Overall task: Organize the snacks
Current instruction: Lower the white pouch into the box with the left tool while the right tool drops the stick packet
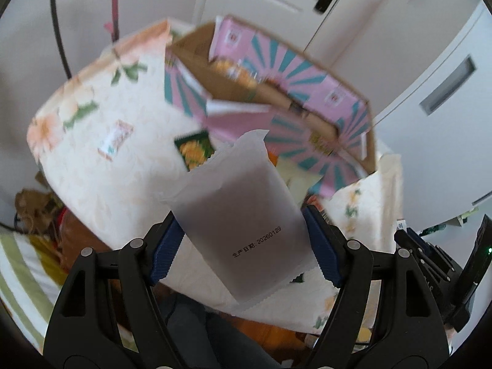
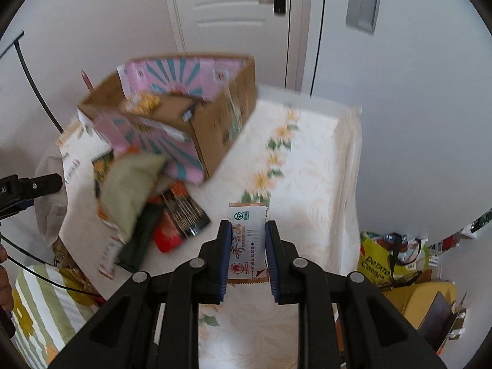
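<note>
The left gripper (image 1: 246, 243) has its fingers clenched on a white packet (image 1: 243, 224), held above the floral tabletop (image 1: 101, 178). The right gripper (image 2: 247, 252) grips a biscuit sachet (image 2: 247, 243). Beyond sit a blurred snack pile (image 2: 147, 203), perhaps chips, a carton (image 2: 196, 113), and a white door (image 2: 233, 9).

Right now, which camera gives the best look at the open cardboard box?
The right wrist view: the cardboard box shows whole, open top and brown side, on the flowered tablecloth. The left wrist view shows it closer, but the white packet in the left gripper hides its lower part.
</note>
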A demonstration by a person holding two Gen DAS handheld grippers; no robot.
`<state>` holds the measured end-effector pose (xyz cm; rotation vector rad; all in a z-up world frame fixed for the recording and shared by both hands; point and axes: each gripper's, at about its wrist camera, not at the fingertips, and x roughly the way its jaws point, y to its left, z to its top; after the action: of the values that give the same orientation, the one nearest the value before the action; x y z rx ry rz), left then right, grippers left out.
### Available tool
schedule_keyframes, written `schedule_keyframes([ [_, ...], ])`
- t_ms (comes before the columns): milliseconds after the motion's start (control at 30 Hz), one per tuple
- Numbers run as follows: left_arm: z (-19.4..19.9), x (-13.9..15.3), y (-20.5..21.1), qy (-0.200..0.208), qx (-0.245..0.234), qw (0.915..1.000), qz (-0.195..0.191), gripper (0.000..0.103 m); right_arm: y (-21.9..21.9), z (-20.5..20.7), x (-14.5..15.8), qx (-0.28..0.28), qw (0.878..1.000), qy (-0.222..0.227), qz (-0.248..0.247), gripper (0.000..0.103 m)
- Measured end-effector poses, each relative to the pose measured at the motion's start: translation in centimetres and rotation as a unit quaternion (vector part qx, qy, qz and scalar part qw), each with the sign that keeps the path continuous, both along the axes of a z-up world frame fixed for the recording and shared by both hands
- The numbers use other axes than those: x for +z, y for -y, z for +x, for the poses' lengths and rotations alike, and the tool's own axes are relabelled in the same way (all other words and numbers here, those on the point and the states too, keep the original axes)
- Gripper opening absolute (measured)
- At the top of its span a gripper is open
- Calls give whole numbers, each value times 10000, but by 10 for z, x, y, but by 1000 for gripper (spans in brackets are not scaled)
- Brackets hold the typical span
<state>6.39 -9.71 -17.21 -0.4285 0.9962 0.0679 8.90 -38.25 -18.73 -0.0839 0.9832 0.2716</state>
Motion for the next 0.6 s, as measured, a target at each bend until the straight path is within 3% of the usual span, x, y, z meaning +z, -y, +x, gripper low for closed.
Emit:
schedule_keyframes([
  [300,37,58,-20,624,-409,9972,85,74,-24,21,65,-122,9974,604,378,20],
  [600,122,78,-41,654,-1277,9894,236,74,-74,67,97,-428,9926,912,680,20],
])
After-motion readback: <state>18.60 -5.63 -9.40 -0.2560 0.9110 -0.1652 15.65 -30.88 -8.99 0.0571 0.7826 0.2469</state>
